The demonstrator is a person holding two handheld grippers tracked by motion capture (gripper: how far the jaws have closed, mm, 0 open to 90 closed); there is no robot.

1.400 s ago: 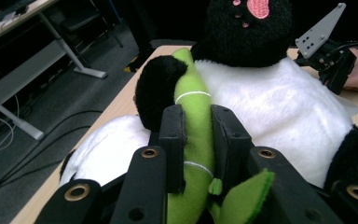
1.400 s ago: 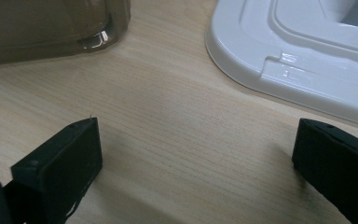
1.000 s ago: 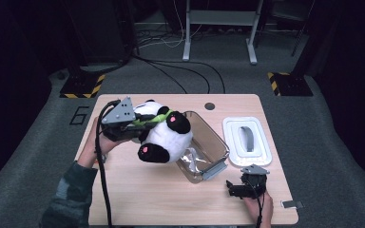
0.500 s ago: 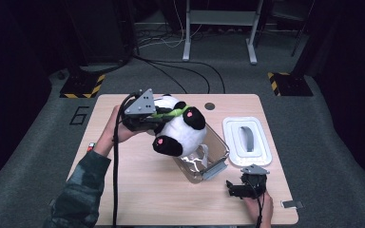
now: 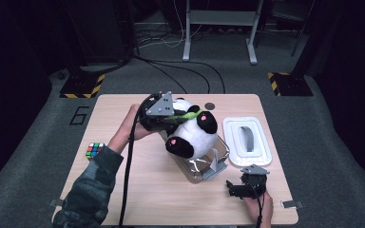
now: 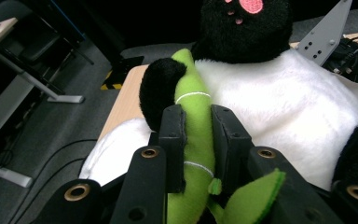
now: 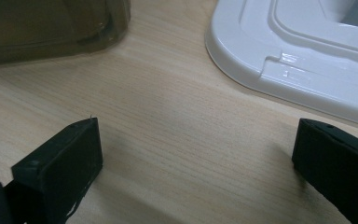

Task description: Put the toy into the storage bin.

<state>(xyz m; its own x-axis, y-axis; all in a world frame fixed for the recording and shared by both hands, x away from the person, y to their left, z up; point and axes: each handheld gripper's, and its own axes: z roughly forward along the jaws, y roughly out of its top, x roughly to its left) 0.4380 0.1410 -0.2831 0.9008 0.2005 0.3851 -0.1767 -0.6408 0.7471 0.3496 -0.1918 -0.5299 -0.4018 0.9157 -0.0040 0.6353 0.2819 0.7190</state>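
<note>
My left gripper (image 6: pixel 198 135) is clamped on the panda plush (image 5: pixel 190 130) by its green bamboo stalk (image 6: pixel 196 140), carrying it above the clear bin (image 5: pixel 204 164) mid-tabletop for lowering in; right gripper (image 7: pixel 196 168) rests wide open, empty, near the front edge.

the left gripper (image 6: pixel 196 128) has its two black jaws pressed tight on a green plush stalk (image 6: pixel 195 140), which runs up between them and past their tips. the stalk lies against a black and white panda plush (image 6: pixel 284 107), touching its black paw at the upper left. a pink patch shows on the black part at the top. behind the panda, a grey three-cornered plate (image 6: pixel 328 30) shows at upper right, and a wooden table (image 6: pixel 126 100) edge at the left.
</note>
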